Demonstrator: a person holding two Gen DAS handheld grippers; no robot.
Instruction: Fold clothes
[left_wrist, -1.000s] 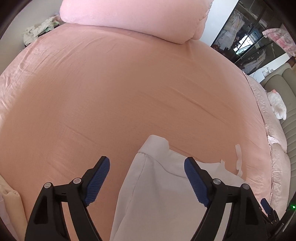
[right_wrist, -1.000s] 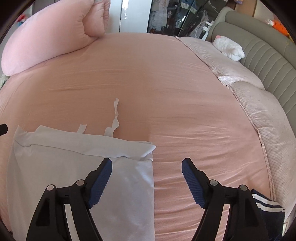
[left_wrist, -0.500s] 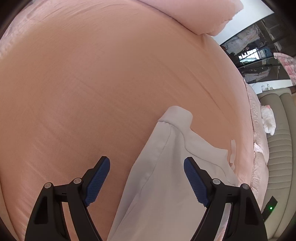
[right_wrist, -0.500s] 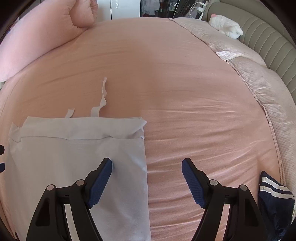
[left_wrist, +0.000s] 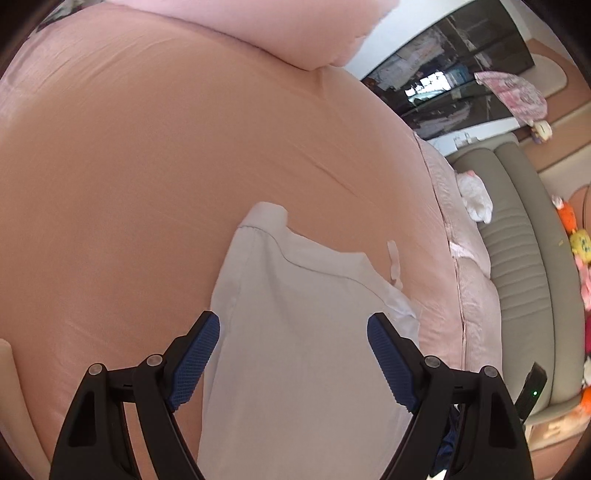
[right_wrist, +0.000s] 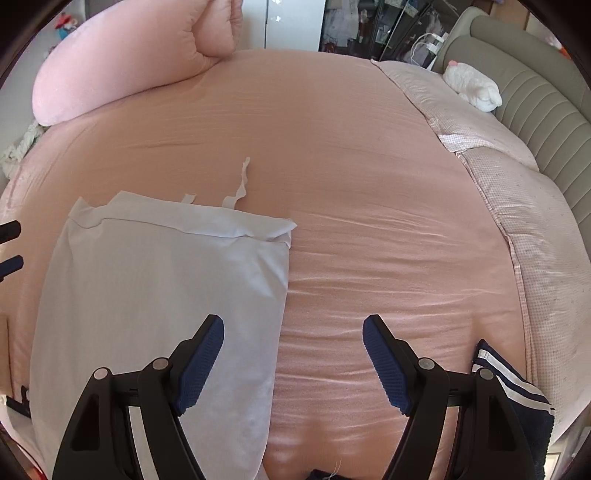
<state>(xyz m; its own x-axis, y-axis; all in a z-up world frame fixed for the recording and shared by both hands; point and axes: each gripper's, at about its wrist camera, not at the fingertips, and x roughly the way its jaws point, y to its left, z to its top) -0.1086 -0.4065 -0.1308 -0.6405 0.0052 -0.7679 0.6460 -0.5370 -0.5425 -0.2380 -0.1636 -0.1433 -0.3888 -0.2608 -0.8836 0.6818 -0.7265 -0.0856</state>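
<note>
Since the earlier frames both views had pulled back and lifted: more of the white garment (right_wrist: 162, 295) showed, and in the left wrist view its far corner sat lower in the frame with the grey headboard (left_wrist: 517, 258) now in sight.

Count, garments: one white garment, folded, lying flat on the pink bed sheet (right_wrist: 351, 166), with two short white ties and one longer tie (right_wrist: 242, 184) poking out past its far edge. One dark navy item with white stripes (right_wrist: 517, 398) lay at the near right edge of the bed, well apart from the white one.

Count, bedding: one rolled pink duvet (right_wrist: 122, 70) at the far side; one white plush toy (right_wrist: 472, 86) by the headboard.

Count, tools: two. Left hand-held gripper (left_wrist: 293, 350) stood wide open above the white garment (left_wrist: 303, 350), pads clear of the cloth, nothing held. Right hand-held gripper (right_wrist: 293, 354) was likewise wide open and empty, straddling the garment's right edge: left finger over white cloth, right finger over bare sheet. The tips of the left tool appeared at the left rim of the right wrist view.
</note>
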